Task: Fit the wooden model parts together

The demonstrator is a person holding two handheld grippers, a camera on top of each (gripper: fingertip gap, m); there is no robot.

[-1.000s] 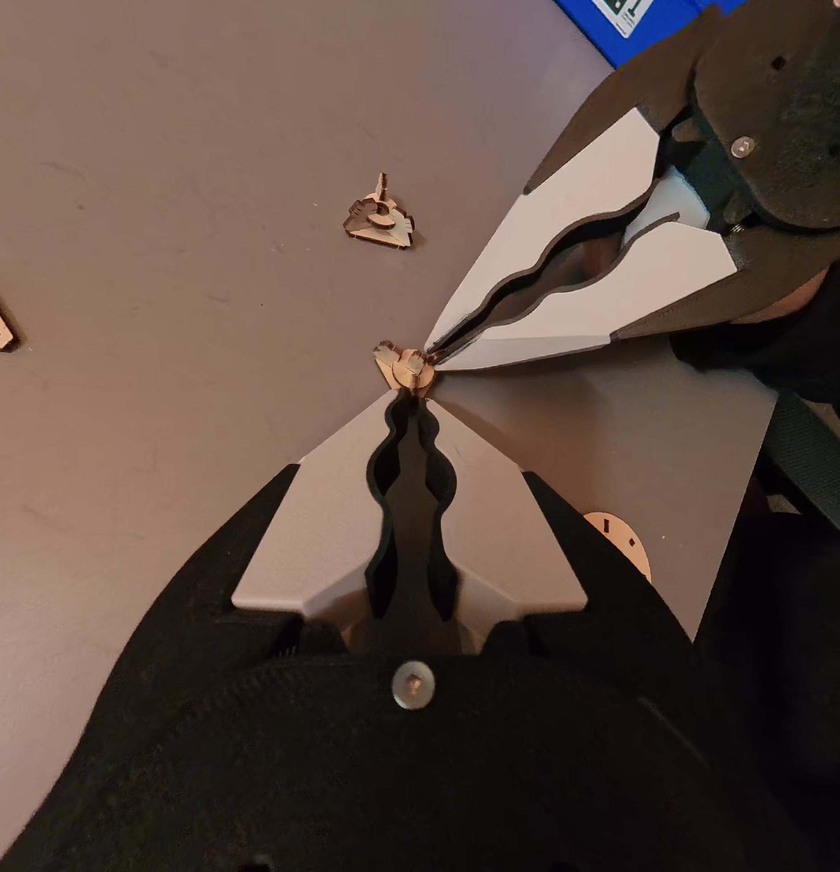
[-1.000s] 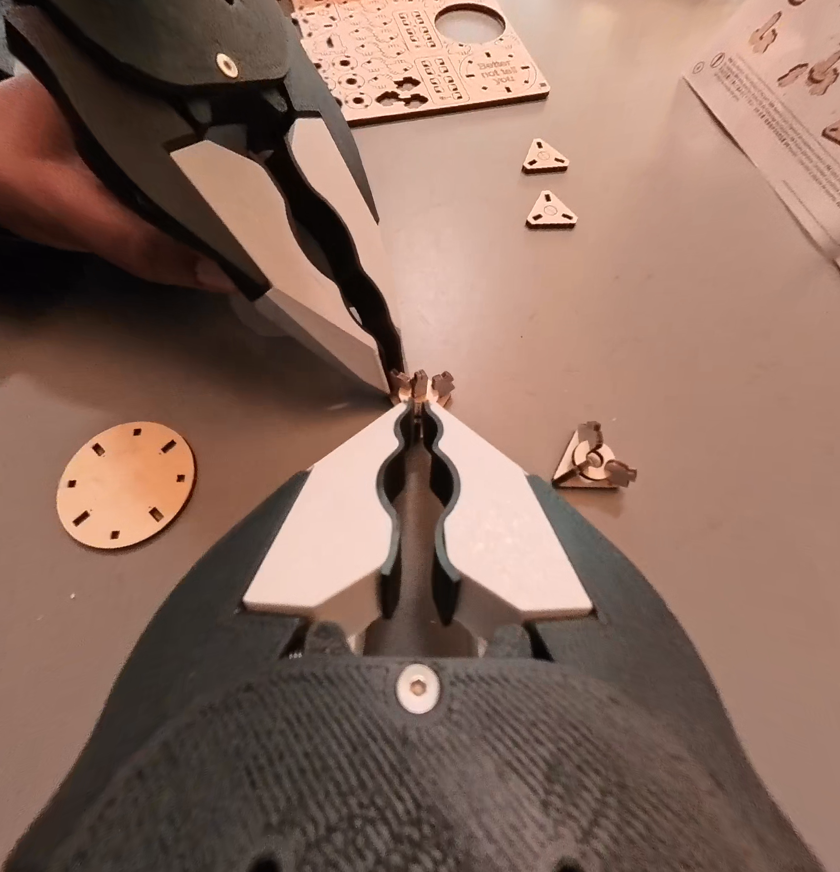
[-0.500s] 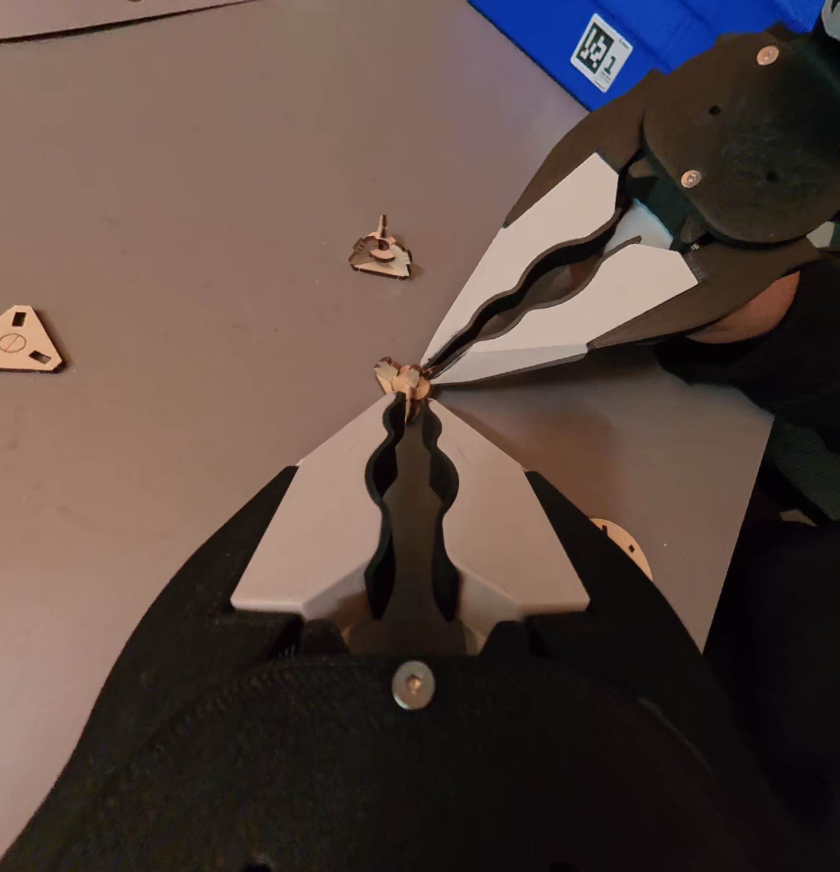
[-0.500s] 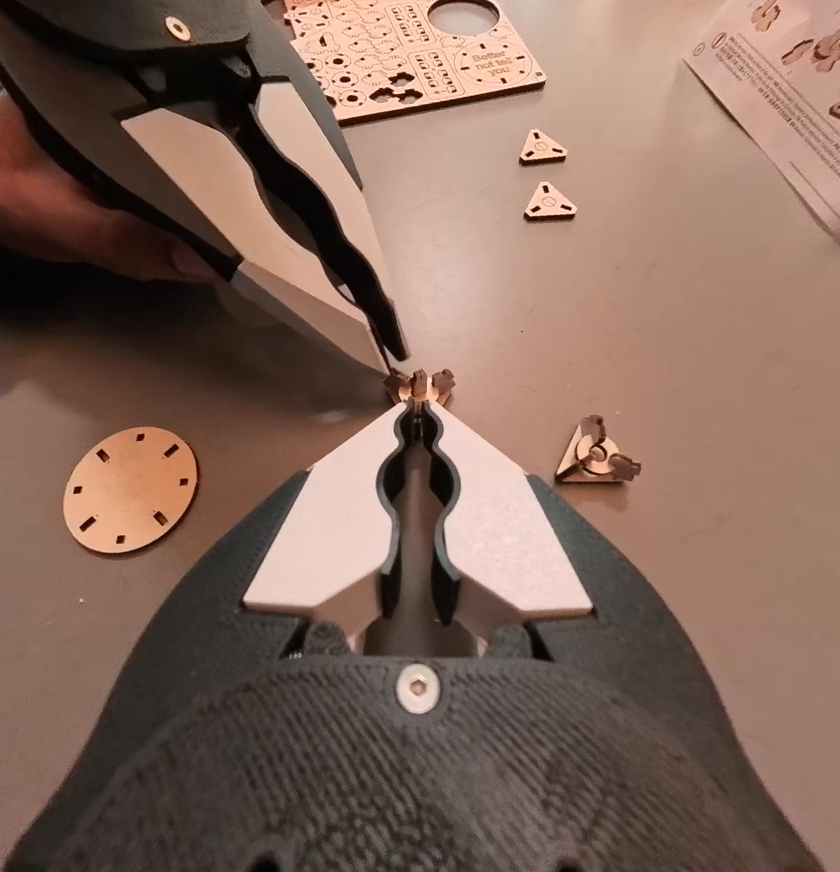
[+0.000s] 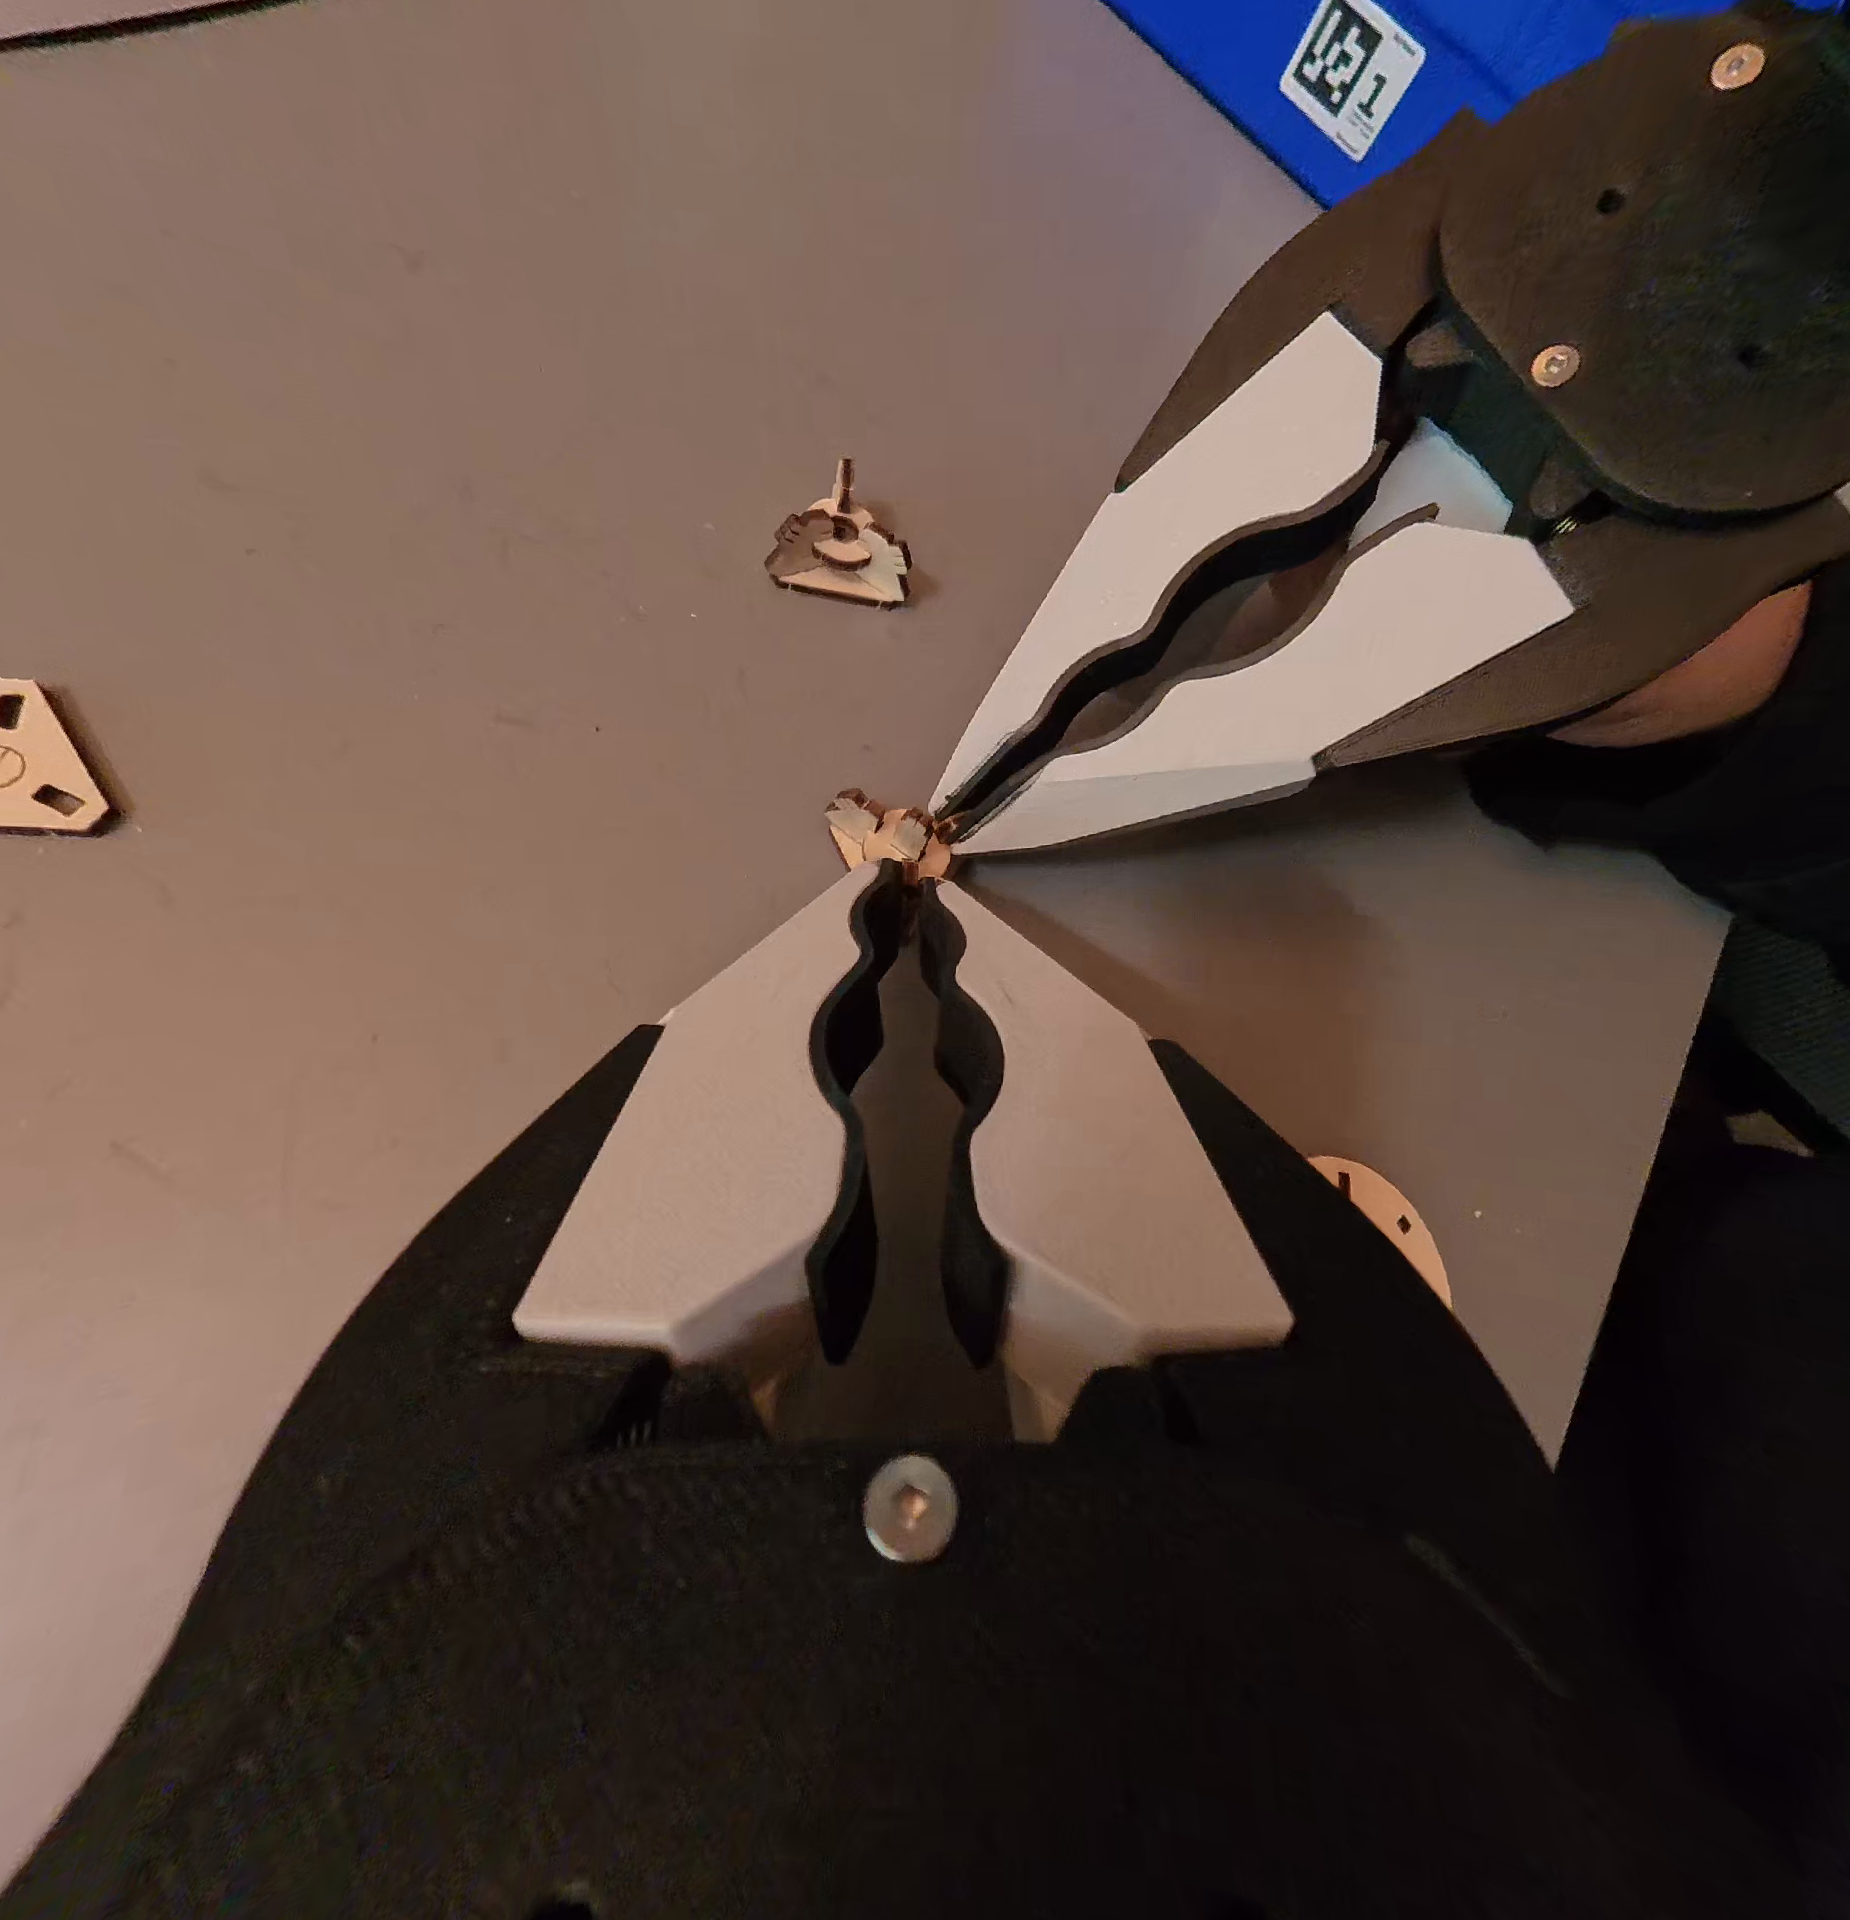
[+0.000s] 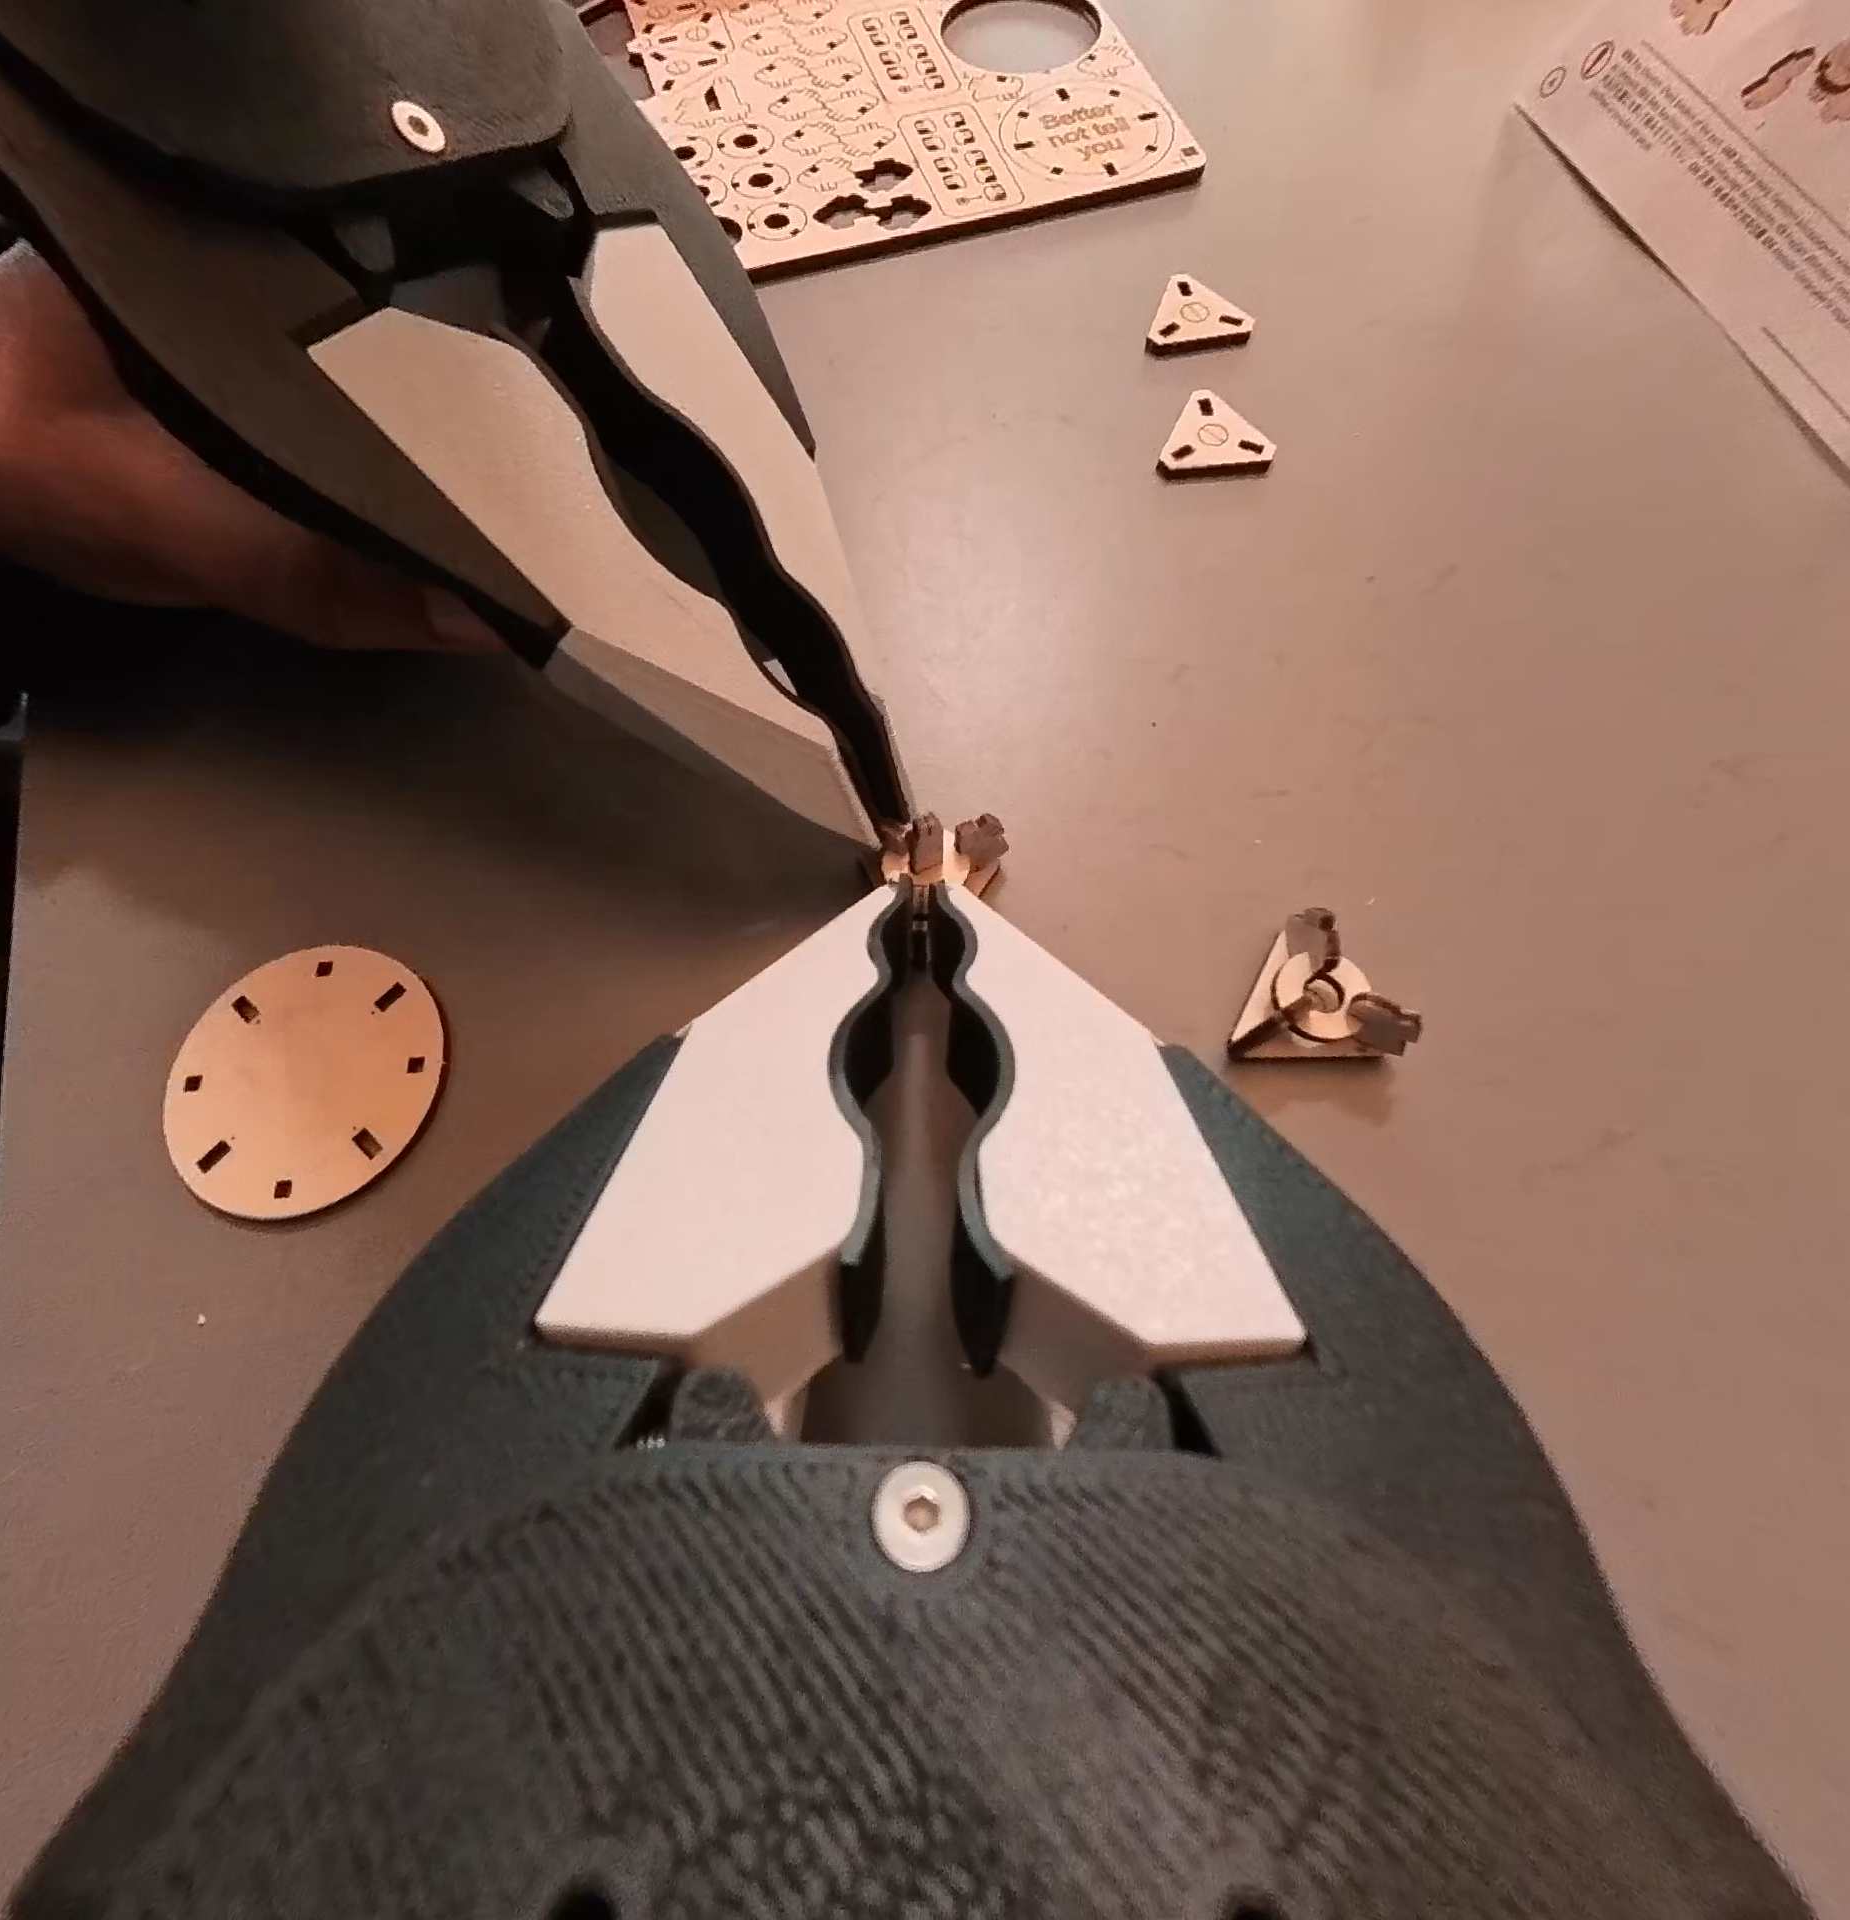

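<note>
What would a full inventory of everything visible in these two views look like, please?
small wooden assembly: 1, pale wood, on the table where both gripper tips meet
finished wooden assembly: 1, pale, right of it
flat triangles: 2, pale, farther back
slotted disc: 1, pale, left
cut-out sheet: 1, pale, far edge
paper leaflet: 1, white, far right
blue box: 1, far corner
table: 1, grey-brown
hand: 1, holding left gripper
left gripper: shut on an upright tab
right gripper: shut on another tab
</note>
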